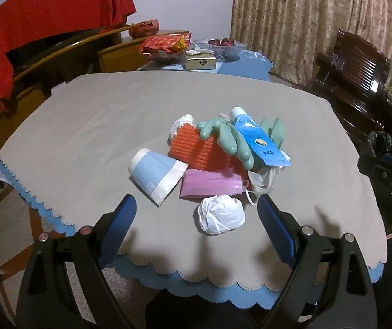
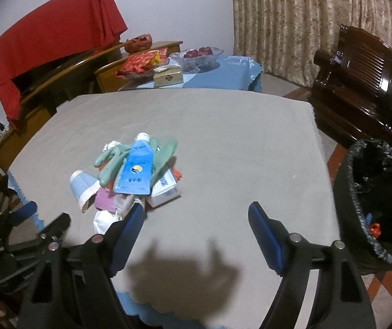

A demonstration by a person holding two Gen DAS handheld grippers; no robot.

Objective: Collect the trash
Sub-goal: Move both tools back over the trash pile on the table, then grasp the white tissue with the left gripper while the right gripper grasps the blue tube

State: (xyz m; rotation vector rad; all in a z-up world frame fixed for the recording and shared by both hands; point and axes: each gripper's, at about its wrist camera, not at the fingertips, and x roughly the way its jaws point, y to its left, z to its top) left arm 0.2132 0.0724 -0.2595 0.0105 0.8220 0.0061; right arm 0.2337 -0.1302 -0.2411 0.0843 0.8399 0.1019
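A pile of trash lies on the grey tablecloth (image 1: pixel 86 115): a crumpled white wad (image 1: pixel 220 215), a blue-and-white paper cup (image 1: pixel 156 174) on its side, a purple face mask (image 1: pixel 212 183), an orange ribbed piece (image 1: pixel 196 148), green rubber gloves (image 1: pixel 229 137) and a blue tube (image 1: pixel 256 137). My left gripper (image 1: pixel 197 213) is open, its jaws either side of the white wad, above the table's near edge. My right gripper (image 2: pixel 196 219) is open and empty, right of the pile; the blue tube (image 2: pixel 137 167) and the paper cup (image 2: pixel 83 186) lie to its left. A black-lined bin (image 2: pixel 377 205) stands off the table's right edge.
A second table with a blue cloth (image 2: pixel 223 74) stands behind, with a fruit bowl (image 2: pixel 198 54), a tissue box (image 2: pixel 168 76) and red snack packs (image 2: pixel 141 60). A dark wooden chair (image 2: pixel 360 82) stands at the right. A red cloth (image 2: pixel 53 44) covers furniture at the left.
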